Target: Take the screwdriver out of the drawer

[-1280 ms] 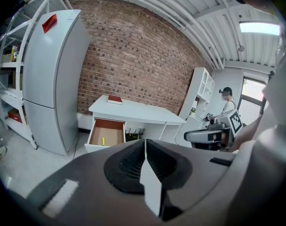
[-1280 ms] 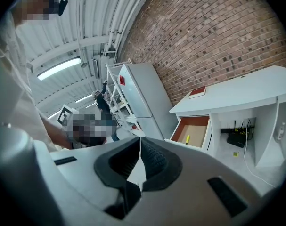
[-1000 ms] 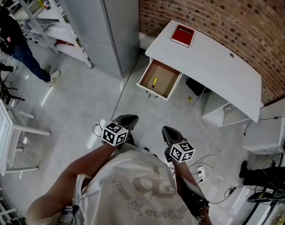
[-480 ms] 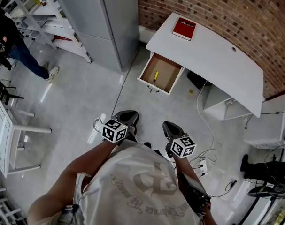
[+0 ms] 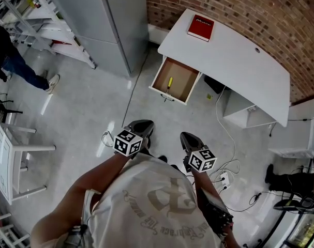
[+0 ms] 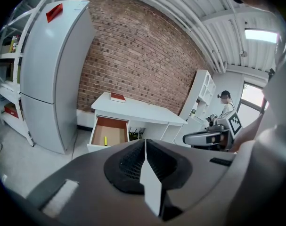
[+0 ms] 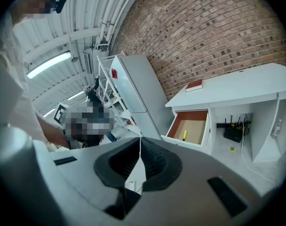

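Note:
A white desk (image 5: 234, 61) stands against the brick wall with its wooden drawer (image 5: 183, 87) pulled open. A small yellow screwdriver (image 5: 169, 82) lies inside it, also visible in the left gripper view (image 6: 105, 140) and the right gripper view (image 7: 184, 135). Both grippers hang close to my body over the floor, well short of the drawer. My left gripper (image 5: 141, 124) has its jaws shut with nothing between them (image 6: 145, 141). My right gripper (image 5: 188, 137) is likewise shut and empty (image 7: 140, 138).
A red book (image 5: 200, 27) lies on the desk. A tall grey fridge (image 5: 115, 19) stands left of the drawer, with a shelving rack (image 5: 40, 19) and a person (image 5: 9, 56) beyond. Cables and a power strip (image 5: 224, 180) lie on the floor at right.
Both grippers have edged slightly forward toward the desk, still shut. The drawer and screwdriver have not moved.

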Demonstrator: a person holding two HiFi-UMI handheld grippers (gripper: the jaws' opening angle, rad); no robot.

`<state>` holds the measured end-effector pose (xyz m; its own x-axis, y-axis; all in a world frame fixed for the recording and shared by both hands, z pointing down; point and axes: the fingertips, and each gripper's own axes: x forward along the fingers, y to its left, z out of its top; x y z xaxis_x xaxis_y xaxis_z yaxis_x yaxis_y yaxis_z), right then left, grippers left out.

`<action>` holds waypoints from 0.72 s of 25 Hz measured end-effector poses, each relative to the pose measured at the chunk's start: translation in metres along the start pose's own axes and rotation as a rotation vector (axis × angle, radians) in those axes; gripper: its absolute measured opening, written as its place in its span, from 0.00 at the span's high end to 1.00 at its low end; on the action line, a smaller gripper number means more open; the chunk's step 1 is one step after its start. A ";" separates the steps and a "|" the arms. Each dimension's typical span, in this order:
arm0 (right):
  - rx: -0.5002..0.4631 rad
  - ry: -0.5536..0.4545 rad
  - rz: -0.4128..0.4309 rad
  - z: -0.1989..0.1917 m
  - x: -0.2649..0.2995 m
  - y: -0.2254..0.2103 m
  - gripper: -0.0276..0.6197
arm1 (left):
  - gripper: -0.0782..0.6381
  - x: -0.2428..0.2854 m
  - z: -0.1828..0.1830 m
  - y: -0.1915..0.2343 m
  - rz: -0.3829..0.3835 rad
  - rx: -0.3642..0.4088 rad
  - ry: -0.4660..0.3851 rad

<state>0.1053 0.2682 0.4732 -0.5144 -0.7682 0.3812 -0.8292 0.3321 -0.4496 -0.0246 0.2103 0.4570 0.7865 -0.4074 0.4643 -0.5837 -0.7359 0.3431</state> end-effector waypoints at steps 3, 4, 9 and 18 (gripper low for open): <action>0.012 -0.001 -0.014 0.007 0.012 -0.004 0.95 | 0.87 0.008 0.005 0.010 -0.018 -0.004 0.012; 0.017 -0.003 -0.017 0.009 0.016 -0.006 0.95 | 0.87 0.011 0.006 0.014 -0.022 -0.005 0.016; 0.041 -0.006 -0.034 0.024 0.035 -0.020 0.95 | 0.87 0.031 0.020 0.033 -0.044 -0.004 0.032; 0.063 -0.013 -0.071 0.058 0.069 -0.047 0.95 | 0.87 0.061 0.054 0.071 -0.073 -0.001 0.034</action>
<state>0.1217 0.1676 0.4744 -0.4513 -0.7960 0.4034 -0.8480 0.2418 -0.4717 -0.0071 0.1045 0.4658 0.8195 -0.3345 0.4653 -0.5256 -0.7624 0.3776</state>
